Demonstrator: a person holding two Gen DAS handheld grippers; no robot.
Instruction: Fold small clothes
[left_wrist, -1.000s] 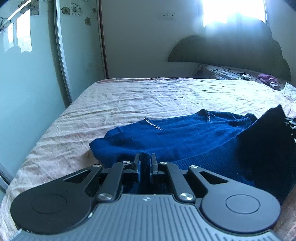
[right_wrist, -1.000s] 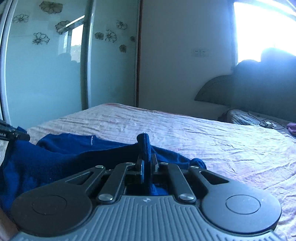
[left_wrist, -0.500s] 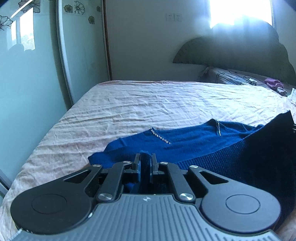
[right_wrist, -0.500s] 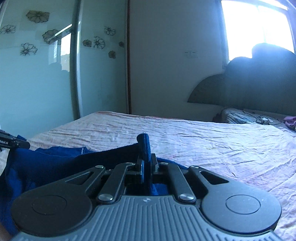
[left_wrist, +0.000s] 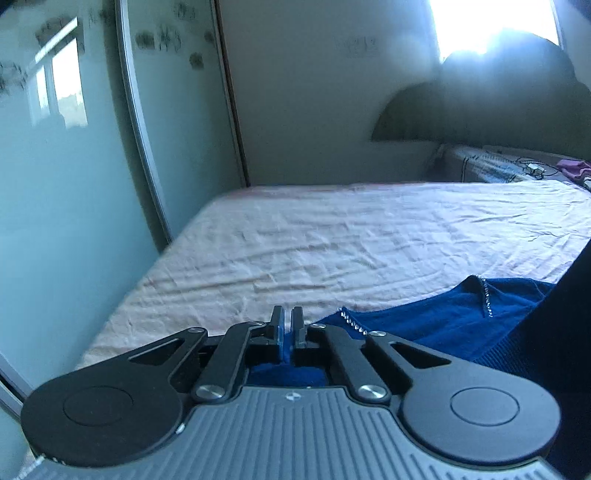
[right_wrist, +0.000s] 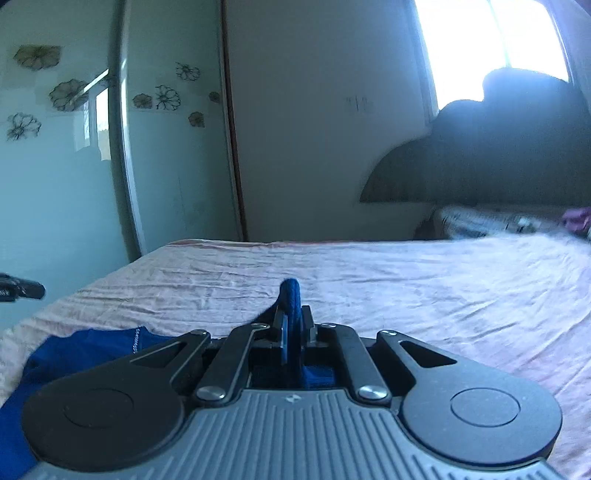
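Note:
A dark blue knit sweater (left_wrist: 436, 321) with a row of small rhinestones at the neck lies on the pink bed sheet (left_wrist: 369, 240). My left gripper (left_wrist: 287, 317) is shut on a fold of it, blue cloth showing between the fingers. My right gripper (right_wrist: 293, 314) is shut on another edge of the sweater, a blue tuft (right_wrist: 290, 291) sticking up above the fingertips. The sweater also shows low at the left in the right wrist view (right_wrist: 85, 354). Its lifted part hangs dark at the right edge of the left wrist view (left_wrist: 561, 350).
A glass wardrobe door with flower decals (right_wrist: 74, 166) stands along the bed's left side. A dark headboard (left_wrist: 498, 110) and a patterned pillow with small items (left_wrist: 498, 166) are at the far right. The left gripper's tip shows at the right wrist view's left edge (right_wrist: 22, 288).
Both grippers have risen and moved forward with the sweater still held. Less of the sweater lies in front of them and more bare sheet shows.

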